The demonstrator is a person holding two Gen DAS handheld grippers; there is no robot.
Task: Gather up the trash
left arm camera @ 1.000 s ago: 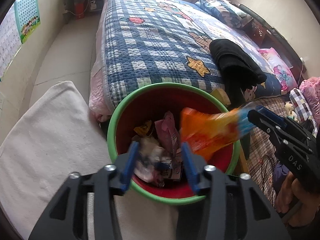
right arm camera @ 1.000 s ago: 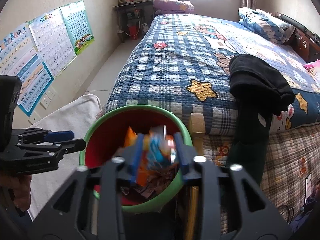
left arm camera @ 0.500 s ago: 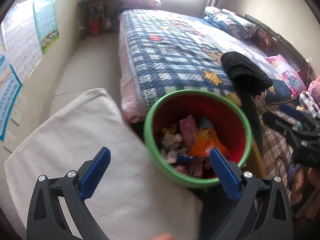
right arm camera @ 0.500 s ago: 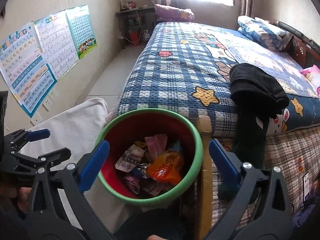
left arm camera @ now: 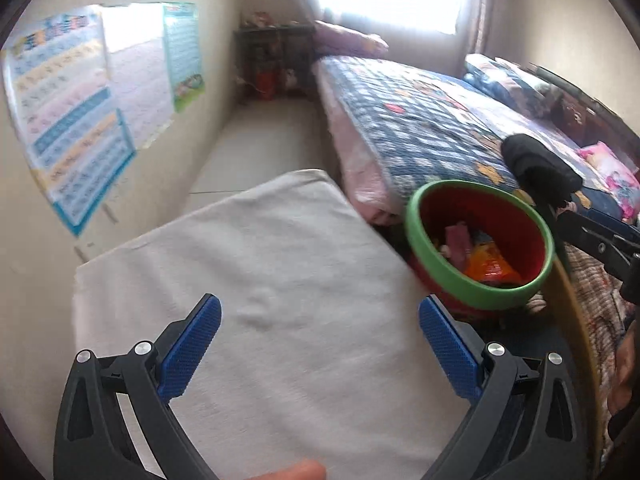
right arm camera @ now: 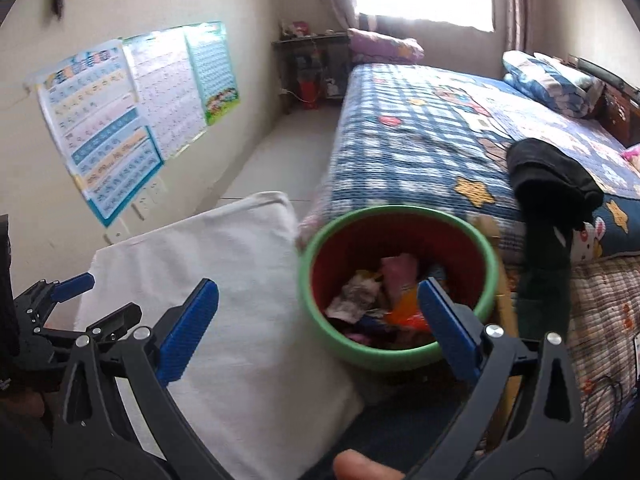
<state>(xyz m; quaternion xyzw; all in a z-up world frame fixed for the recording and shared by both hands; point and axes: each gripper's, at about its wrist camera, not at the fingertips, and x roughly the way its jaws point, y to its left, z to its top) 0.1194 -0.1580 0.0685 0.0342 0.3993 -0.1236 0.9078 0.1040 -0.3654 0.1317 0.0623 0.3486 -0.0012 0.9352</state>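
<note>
Two grippers pointed downward near the bin (right arm camera: 394,216), a red tub with a green rim at the foot of the bed (right arm camera: 420,136). The left gripper (left arm camera: 320,344) stood over the white cushion (left arm camera: 256,264) left of the bin, its jaws having just opened wide, nothing between them. The right gripper (right arm camera: 318,324) hung just short of the bin, its jaws likewise freshly spread and empty, the right finger (right arm camera: 448,324) overlapping the rim. Trash (right arm camera: 384,300), including an orange wrapper (left arm camera: 486,266), lay inside the bin, and a black garment (right arm camera: 552,176) lay on the bed right of it
</note>
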